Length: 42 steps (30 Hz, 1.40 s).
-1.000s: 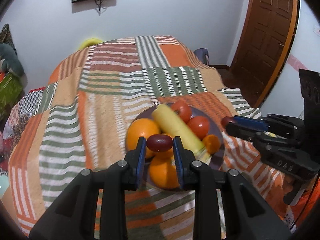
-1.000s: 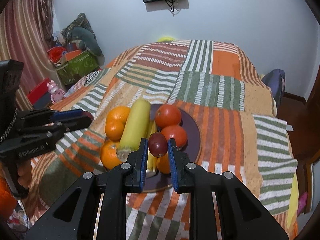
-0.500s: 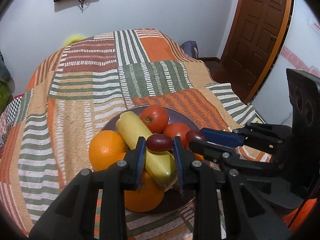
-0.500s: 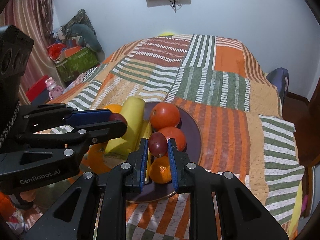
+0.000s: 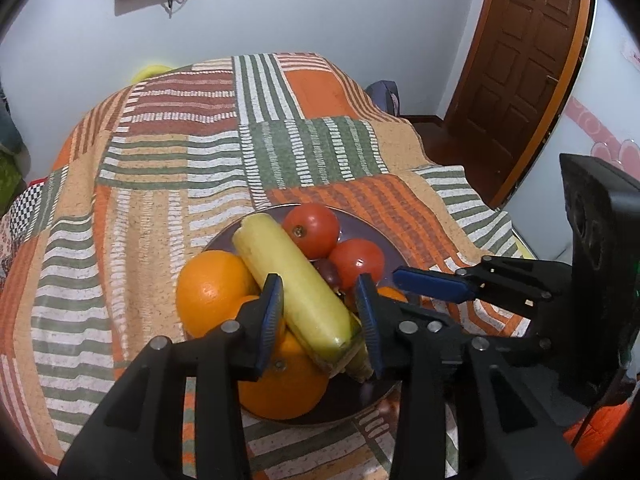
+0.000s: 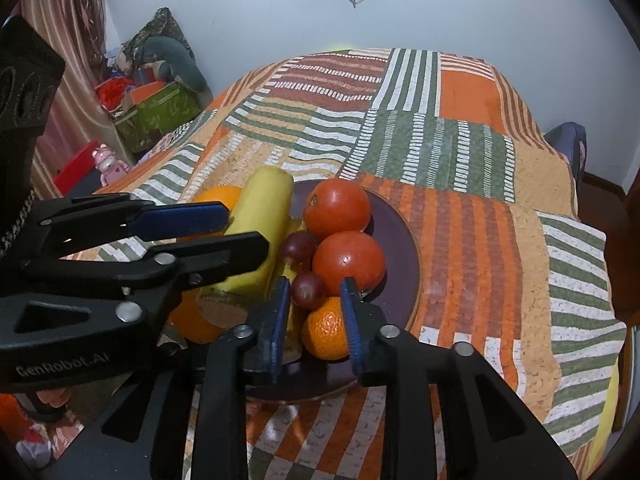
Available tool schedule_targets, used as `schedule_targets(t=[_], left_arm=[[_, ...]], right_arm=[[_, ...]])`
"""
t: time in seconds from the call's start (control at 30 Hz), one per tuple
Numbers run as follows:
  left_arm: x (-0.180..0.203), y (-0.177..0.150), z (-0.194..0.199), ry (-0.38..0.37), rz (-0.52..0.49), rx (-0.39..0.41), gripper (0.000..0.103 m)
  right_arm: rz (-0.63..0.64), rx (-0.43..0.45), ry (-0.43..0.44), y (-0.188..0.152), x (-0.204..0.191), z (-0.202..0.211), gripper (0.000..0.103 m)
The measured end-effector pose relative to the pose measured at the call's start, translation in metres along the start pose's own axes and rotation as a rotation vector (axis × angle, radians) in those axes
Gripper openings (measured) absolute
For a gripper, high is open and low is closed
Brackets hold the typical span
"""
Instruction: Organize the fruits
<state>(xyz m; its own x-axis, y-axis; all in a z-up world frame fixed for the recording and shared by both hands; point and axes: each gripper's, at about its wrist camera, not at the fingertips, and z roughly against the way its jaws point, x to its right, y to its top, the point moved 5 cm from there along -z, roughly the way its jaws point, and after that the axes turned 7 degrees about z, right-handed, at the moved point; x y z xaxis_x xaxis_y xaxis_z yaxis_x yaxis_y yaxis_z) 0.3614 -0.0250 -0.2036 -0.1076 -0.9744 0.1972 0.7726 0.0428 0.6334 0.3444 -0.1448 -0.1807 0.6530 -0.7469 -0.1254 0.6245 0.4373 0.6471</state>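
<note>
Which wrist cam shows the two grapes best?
Right wrist: both grapes lie in plain sight on the plate, the far grape beside the tomatoes, the near grape just ahead of the right gripper. Left wrist shows only one grape, half hidden behind the pale yellow squash.

Even, soft indoor light, sharp focus, strong fisheye bending with dark vignetted corners, faint glare on fruit skins

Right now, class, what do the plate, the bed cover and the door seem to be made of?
Plate: dark purple-brown, smooth and faintly glossy, probably glazed ceramic or plastic; the look leaves it open.
Bed cover: woven cloth in matte patchwork stripes, with a nubby, speckled texture.
Door: brown wood with raised panels and a slight sheen, likely varnished.
</note>
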Motion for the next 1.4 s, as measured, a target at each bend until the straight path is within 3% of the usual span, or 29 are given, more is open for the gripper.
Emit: schedule_targets(t=[0.27, 0.57, 0.7, 0.93, 1.0, 1.2, 1.4], left_arm=[[-0.001, 0.008, 0.059, 0.038, 0.022, 0.130, 0.038], [0.027, 0.010, 0.172, 0.037, 0.010, 0.343, 0.038], [0.044, 0.001, 0.230, 0.054, -0.011, 0.460, 0.038], [0.060, -0.019, 0.306, 0.050, -0.016, 0.589, 0.039], [0.061, -0.025, 0.322, 0.043, -0.009, 0.617, 0.050], [0.066, -0.041, 0.350, 0.080, -0.016, 0.692, 0.070], [0.065, -0.051, 0.364, 0.091, -0.009, 0.722, 0.086]], right_arm=[[-0.036, 0.065, -0.035, 0.008, 0.005, 0.039, 0.025], [-0.022, 0.259, -0.087, 0.031, -0.018, 0.143, 0.025], [-0.020, 0.361, -0.103, 0.035, -0.037, 0.192, 0.025], [0.009, 0.516, -0.121, 0.032, -0.078, 0.264, 0.025], [0.015, 0.554, -0.135, 0.029, -0.088, 0.279, 0.026], [0.036, 0.646, -0.190, 0.023, -0.107, 0.308, 0.047], [0.044, 0.676, -0.243, 0.023, -0.112, 0.305, 0.069]])
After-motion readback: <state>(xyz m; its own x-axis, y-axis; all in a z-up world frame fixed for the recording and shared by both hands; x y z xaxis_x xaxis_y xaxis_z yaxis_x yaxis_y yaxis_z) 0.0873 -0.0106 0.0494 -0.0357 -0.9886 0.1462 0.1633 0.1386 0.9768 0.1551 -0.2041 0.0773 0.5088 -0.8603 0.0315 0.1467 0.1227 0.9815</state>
